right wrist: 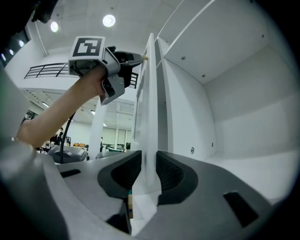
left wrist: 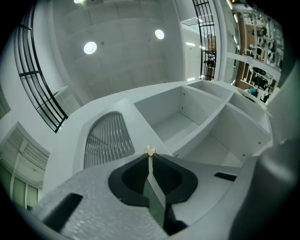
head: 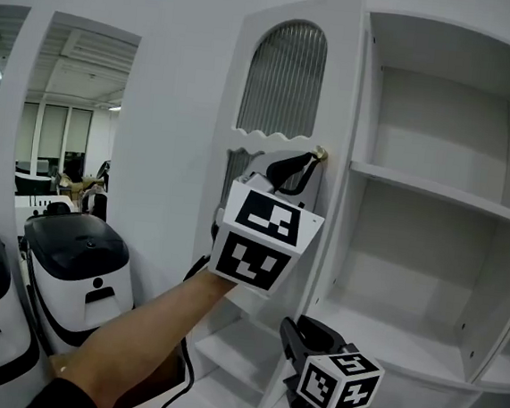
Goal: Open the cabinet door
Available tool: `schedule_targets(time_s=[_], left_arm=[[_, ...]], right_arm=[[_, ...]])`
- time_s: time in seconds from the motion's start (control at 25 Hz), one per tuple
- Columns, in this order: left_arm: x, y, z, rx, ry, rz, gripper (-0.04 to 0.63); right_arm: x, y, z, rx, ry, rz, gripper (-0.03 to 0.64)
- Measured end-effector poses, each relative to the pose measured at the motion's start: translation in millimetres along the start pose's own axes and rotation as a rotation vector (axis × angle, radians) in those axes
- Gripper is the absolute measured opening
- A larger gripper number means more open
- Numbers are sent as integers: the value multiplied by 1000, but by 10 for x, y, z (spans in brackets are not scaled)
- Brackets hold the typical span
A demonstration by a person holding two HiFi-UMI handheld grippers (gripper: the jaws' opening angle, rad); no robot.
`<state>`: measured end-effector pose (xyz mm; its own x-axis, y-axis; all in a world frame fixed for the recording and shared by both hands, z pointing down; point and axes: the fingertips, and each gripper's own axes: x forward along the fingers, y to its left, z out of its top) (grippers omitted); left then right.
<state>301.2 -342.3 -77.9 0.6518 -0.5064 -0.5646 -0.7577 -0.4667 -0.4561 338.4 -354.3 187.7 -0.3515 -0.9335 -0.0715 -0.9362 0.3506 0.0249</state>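
The white cabinet door (head: 285, 76) with a ribbed arched pane stands swung open, edge-on in the right gripper view (right wrist: 151, 93). Its small brass knob (head: 321, 153) sits at the door's free edge. My left gripper (head: 305, 163) reaches up to it, and its black tips pinch the knob (left wrist: 150, 150) between them (left wrist: 150, 157). Lower down, my right gripper (head: 301, 330) is level at the door's bottom part. The door's edge fills the gap between its jaws (right wrist: 149, 161), with no space showing beside the pads. The left gripper (right wrist: 136, 57) also shows high in that view.
The open cabinet has a white shelf (head: 435, 194) and a bottom board (head: 403, 343), both bare. To the left stand two white-and-black machines (head: 82, 272). A black cable (head: 179, 389) hangs under my left arm. Beyond is a lit office area.
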Motion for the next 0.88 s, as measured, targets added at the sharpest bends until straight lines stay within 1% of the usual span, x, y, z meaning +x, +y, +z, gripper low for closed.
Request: schedule_targets(time_s=[0.04,0.12,0.2,0.24,0.36,0.52,0.72,0.88], left_arm=[[-3,-4,-14,-1,4,8,14],[-22,-30,-10,32,1,28,11],[-57,-65,18,70,-10,30,11],[-77,-63,27,71,-15,32,11],[-144,-45,1,46,-8,32,11],[-238,-85,-129,-10,36,10,11],[-424,-88,-288,-47,79,14,11],[-635,-106,-446,-93,127,4,11]], right_arm=[[12,-36,-3,4,-3,-11,86],[9,-76,-5,8,-8,-24,86],[-2,-56,4,5,-8,-10,84],[-1,-46,9,5,-6,0,84],[4,-31,7,8,-2,13,81],[-24,21,0,10,-8,34,78],[-62,83,14,8,-23,34,77],[-99,205,13,4,-35,45,74]])
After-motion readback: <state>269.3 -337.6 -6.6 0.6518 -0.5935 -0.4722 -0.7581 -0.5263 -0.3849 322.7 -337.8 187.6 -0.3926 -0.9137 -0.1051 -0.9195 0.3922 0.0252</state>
